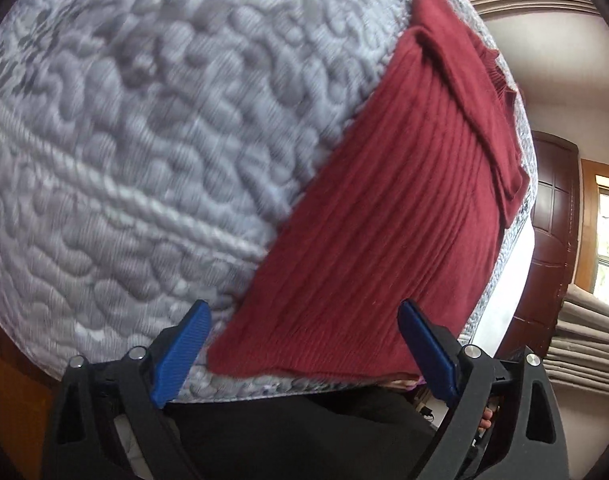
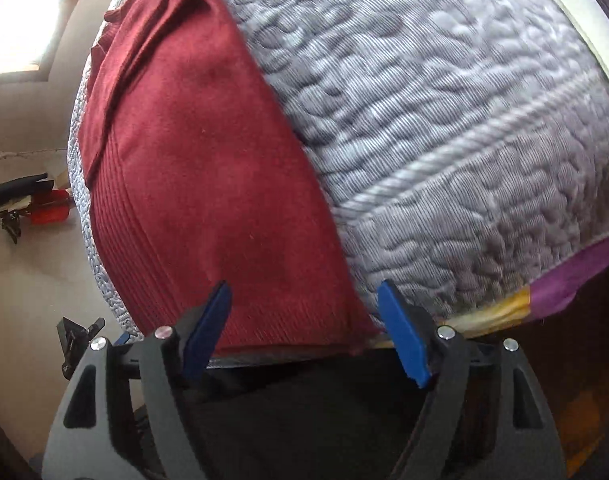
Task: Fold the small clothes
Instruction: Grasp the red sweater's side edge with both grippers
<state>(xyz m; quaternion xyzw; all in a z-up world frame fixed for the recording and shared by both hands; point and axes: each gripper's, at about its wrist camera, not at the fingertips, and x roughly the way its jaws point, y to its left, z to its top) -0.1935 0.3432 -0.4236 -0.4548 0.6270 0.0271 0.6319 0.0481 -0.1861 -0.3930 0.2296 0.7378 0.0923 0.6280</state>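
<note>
A dark red ribbed knit garment point(image 1: 388, 216) lies flat along the edge of a grey quilted bed cover point(image 1: 144, 140), with a flap folded over its far end point(image 1: 476, 92). My left gripper point(image 1: 304, 312) hovers open over the garment's near hem, blue pads wide apart and holding nothing. In the right wrist view the same red garment point(image 2: 208, 184) stretches away on the quilt point(image 2: 444, 120). My right gripper point(image 2: 304, 292) is open above the near hem, its blue fingers point(image 2: 404, 332) straddling the hem's right corner.
The bed's near edge runs just below both grippers, with dark clothing of the person beneath. A purple and yellow cloth point(image 2: 564, 284) peeks out at the right. A wooden door point(image 1: 552, 216) and stacked beige cushions point(image 1: 584, 344) stand beyond the bed. Small items point(image 2: 28, 204) lie on the floor.
</note>
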